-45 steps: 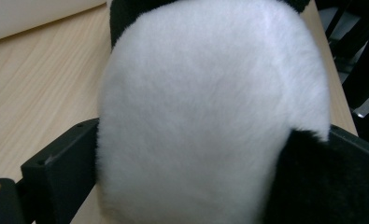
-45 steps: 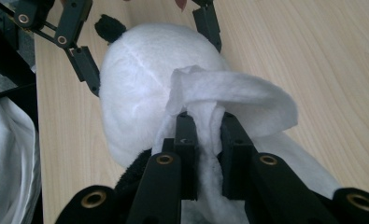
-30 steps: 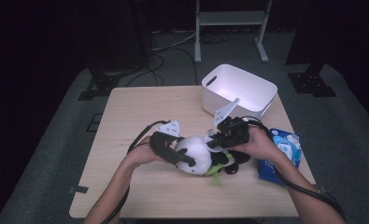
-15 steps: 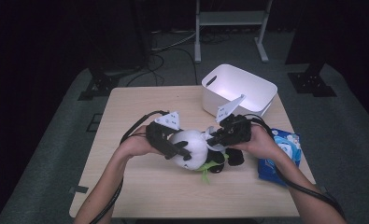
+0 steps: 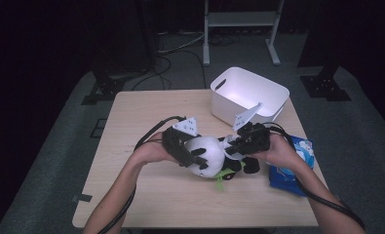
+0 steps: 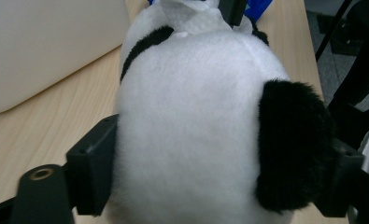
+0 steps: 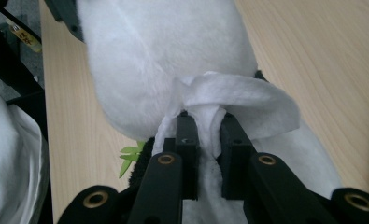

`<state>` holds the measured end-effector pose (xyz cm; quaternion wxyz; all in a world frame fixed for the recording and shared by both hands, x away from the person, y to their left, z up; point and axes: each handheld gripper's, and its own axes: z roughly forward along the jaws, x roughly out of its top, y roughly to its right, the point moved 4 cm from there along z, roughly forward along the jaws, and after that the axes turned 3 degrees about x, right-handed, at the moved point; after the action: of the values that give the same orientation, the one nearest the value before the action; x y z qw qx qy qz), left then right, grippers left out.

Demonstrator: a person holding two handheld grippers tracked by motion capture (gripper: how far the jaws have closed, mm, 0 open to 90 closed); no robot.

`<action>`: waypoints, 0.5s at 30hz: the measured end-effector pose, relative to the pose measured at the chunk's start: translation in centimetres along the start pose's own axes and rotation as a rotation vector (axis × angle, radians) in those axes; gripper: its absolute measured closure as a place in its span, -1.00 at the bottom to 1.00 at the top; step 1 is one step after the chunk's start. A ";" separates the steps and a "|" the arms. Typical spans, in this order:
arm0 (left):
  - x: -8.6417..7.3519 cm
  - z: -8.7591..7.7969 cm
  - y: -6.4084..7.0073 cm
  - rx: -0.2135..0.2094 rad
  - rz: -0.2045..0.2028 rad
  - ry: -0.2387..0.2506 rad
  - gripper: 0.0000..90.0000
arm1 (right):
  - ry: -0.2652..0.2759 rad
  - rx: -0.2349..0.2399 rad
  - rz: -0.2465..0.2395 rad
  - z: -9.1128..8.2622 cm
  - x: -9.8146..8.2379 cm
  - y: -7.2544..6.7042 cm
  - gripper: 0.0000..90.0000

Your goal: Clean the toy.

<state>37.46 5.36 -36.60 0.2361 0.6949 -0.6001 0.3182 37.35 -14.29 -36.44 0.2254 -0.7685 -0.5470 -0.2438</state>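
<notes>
The panda toy [image 5: 207,153] sat near the middle of the wooden table [image 5: 131,126], a little toward the person's side, gripped from both ends. The left gripper [image 5: 192,158] had its jaws spread wide around the toy's round white head, one jaw on each side, with a black ear [image 6: 289,144] pressed against one of them. The right gripper [image 5: 236,148] had its jaws drawn narrow, pinching a white cloth strip [image 7: 238,100] that looped off the toy's body. A bit of green leaf [image 5: 221,176] poked out under the toy on the near side.

Open room lay left of the toy, a broad bare stretch of tabletop out to the left edge, and a clear band ran along the near edge too. The right side was tighter: a blue packet [image 5: 292,165] lay by the right edge, partly under the right forearm. The white tub [image 5: 248,95] stood at the far right corner, just beyond the right gripper, blocking any push away in that direction. Cables trailed back along both forearms off the near edge.

Against half a second before, the toy and both grippers held almost the same place and grasp; a second back, the left gripper had sat slightly lower and nearer the person, with the toy closer to the near edge.
</notes>
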 end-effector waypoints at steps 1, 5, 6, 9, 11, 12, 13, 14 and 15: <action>0.0 0.0 0.0 0.000 -0.002 0.009 -0.69 | 0.001 0.001 0.008 0.0 -0.1 0.0 0.77; 0.0 0.0 0.1 -0.004 -0.008 0.029 -0.78 | 0.001 -0.004 0.015 -0.2 -0.7 0.3 0.78; 0.0 0.0 0.1 -0.008 -0.010 0.040 -0.78 | 0.001 -0.007 0.021 -0.2 -0.8 0.3 0.78; 0.0 -0.2 0.2 -0.010 -0.003 0.054 -0.78 | -0.005 -0.012 0.027 -0.4 -1.1 0.5 0.78; 0.1 -0.4 0.2 -0.009 -0.008 0.072 -0.79 | -0.010 -0.021 0.031 -0.5 -1.3 0.6 0.78; 0.1 -0.5 0.2 -0.007 -0.009 0.077 -0.79 | -0.009 -0.030 0.030 -0.5 -1.4 0.8 0.78; 0.1 -0.7 0.2 0.001 -0.003 0.076 -0.79 | -0.008 -0.032 0.037 -0.5 -1.5 0.9 0.78; 0.1 -0.8 0.1 0.007 -0.006 0.080 -0.79 | -0.007 -0.032 0.043 -0.6 -1.6 1.0 0.78; 0.0 -0.9 0.0 0.012 -0.009 0.082 -0.80 | -0.009 -0.040 0.043 -0.7 -1.7 1.1 0.78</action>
<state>37.32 6.02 -35.97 0.2576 0.6853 -0.5850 0.3489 37.80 -16.23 -37.05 0.2129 -0.7855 -0.5263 -0.2463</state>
